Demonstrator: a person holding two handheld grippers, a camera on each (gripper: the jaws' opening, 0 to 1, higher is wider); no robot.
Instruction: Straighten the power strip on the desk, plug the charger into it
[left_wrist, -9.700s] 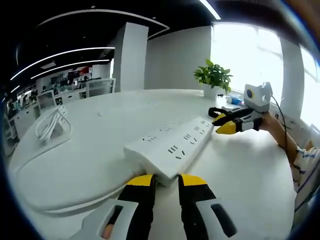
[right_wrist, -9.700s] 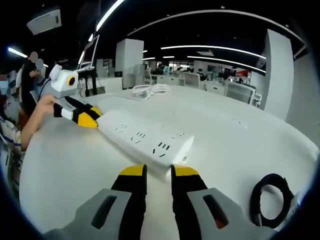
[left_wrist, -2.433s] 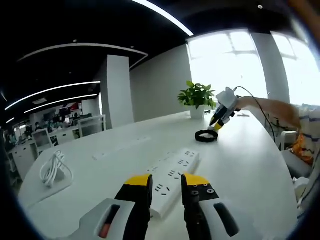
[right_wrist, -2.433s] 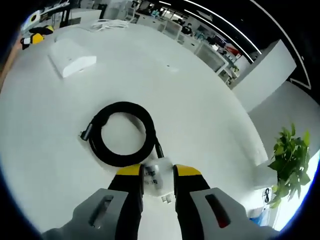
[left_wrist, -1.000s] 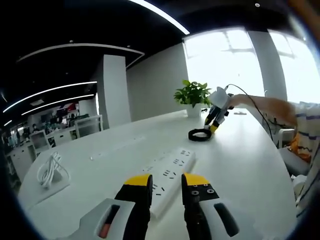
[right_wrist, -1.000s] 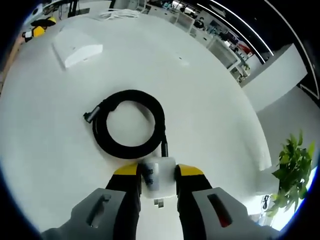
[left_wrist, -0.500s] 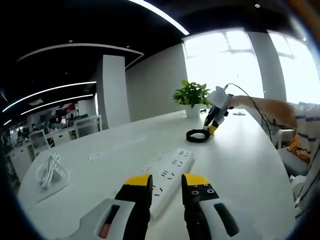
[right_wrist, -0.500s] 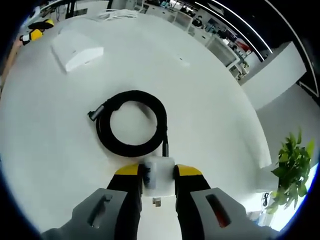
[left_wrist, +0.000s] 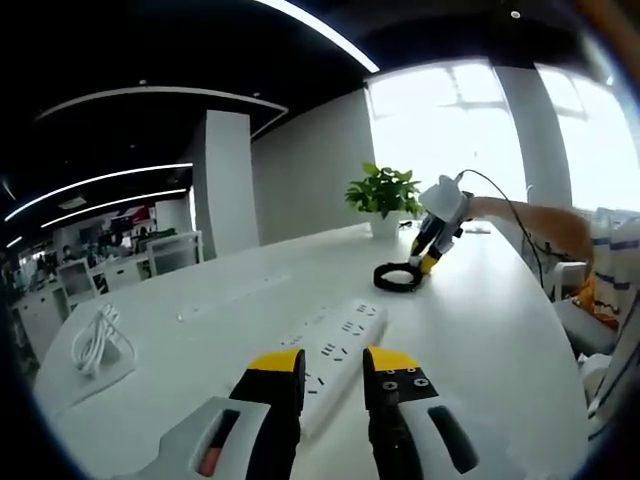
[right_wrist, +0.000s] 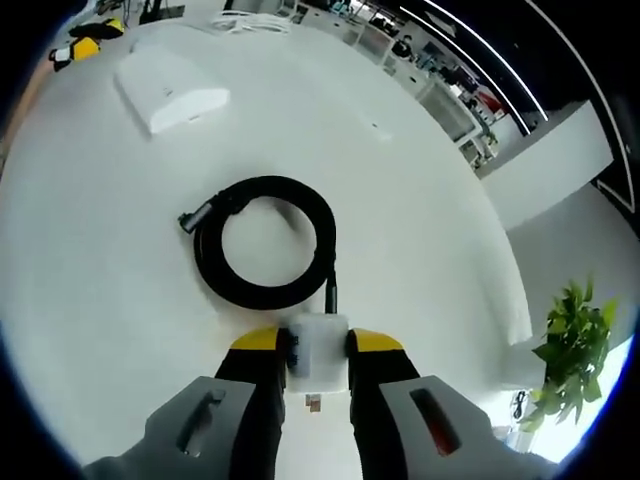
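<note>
Charger (right_wrist: 318, 345) sits clamped between the jaws of the right gripper (right_wrist: 316, 342), a small white block pinched on its two sides, with its black cable (right_wrist: 265, 255) running forward from it into one neat coil that lies flat on the white table (right_wrist: 420, 210). In the left gripper view the same right gripper (left_wrist: 436, 222) stands well off to the far right, nose down over the coil (left_wrist: 398, 277), a person's arm behind it.

One power strip (left_wrist: 335, 350) lies just ahead of the left gripper (left_wrist: 333, 362), its long axis running away from those jaws and slightly to the right, sockets facing up. From the right gripper view the strip (right_wrist: 170, 90) is a white slab well apart at the upper left, beyond the coil, with the left gripper (right_wrist: 82, 45) at its far end. So the plug has to travel across the table toward the strip, and the left gripper is by far the nearer of the two to it. The left jaws stand a little apart with nothing between them.

By count: one strip, one charger, one cable coil. Also on the table are one white cord bundle (left_wrist: 101, 341) at the far left and one potted plant (left_wrist: 384, 195) near the window.
</note>
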